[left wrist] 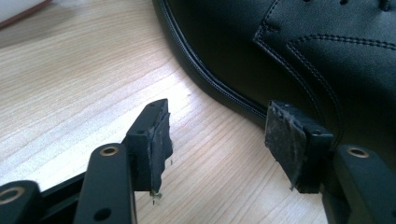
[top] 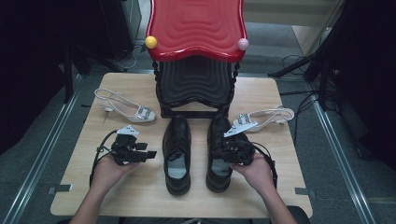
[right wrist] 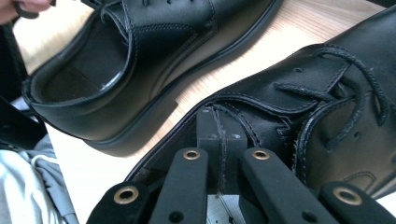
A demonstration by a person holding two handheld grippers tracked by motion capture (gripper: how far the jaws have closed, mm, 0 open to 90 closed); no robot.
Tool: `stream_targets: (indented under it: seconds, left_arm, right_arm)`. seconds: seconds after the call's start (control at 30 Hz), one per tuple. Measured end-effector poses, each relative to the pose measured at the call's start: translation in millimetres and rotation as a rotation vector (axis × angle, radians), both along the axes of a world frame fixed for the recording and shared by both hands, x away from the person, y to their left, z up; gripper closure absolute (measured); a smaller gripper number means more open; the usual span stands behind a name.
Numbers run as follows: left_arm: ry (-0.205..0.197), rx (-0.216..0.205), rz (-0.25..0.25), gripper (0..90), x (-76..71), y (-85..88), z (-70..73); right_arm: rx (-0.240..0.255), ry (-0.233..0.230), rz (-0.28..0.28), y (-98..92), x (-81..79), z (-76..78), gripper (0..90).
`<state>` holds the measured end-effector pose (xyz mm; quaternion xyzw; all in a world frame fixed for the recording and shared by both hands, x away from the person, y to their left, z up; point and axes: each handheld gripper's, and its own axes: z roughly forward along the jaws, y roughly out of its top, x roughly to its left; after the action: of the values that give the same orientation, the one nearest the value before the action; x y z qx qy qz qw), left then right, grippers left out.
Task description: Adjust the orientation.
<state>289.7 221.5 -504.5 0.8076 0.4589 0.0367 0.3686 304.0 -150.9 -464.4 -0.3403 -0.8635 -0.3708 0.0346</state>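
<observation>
Nearest the person, the right tongs (top: 232, 150) sit at about four o'clock on the tabletop (top: 140, 191), pressed together on the collar edge of the right black shoe (top: 218, 161); in the right gripper view the pads (right wrist: 219, 140) meet with the leather rim pinched between them. At about eight o'clock the left tongs (top: 150, 155) stand apart with bare wood between them, just beside the outer flank of the left black shoe (top: 177, 156); no earlier picture bears on them. To do the lift well, I judge the right grip should bite deeper on the collar so the heavy shoe cannot peel free, then rise level. Beyond, at twelve o'clock, stands the red-topped shoe rack (top: 196, 46), flanked by two white heeled shoes (top: 126, 106).
</observation>
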Motion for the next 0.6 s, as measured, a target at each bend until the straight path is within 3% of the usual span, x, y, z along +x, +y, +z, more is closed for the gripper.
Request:
stream_targets:
  seconds: [0.07,0.23,0.37,0.47,0.6]
  left_arm:
    - [0.004,-0.002,-0.001,42.1,0.1,-1.1,-0.3]
    - [0.014,-0.006,-0.001,47.0,1.8,-3.3,0.1]
    - [0.025,-0.043,0.001,61.1,4.4,-4.9,1.9]
    - [0.017,-0.038,-0.008,71.4,7.2,-7.9,2.7]
    - [0.019,-0.025,-0.038,89.8,11.5,-12.8,3.8]
  right_arm:
    - [0.026,0.013,0.004,1.1,1.3,-2.3,90.0]
    - [0.011,-0.012,0.016,3.3,-1.4,-1.1,90.0]
    - [0.055,-0.030,0.003,-11.4,-6.8,8.5,90.0]
    - [0.105,-0.057,-0.041,-29.0,-11.1,16.8,90.0]
    - [0.093,-0.096,-0.141,-50.7,-11.7,17.9,90.0]
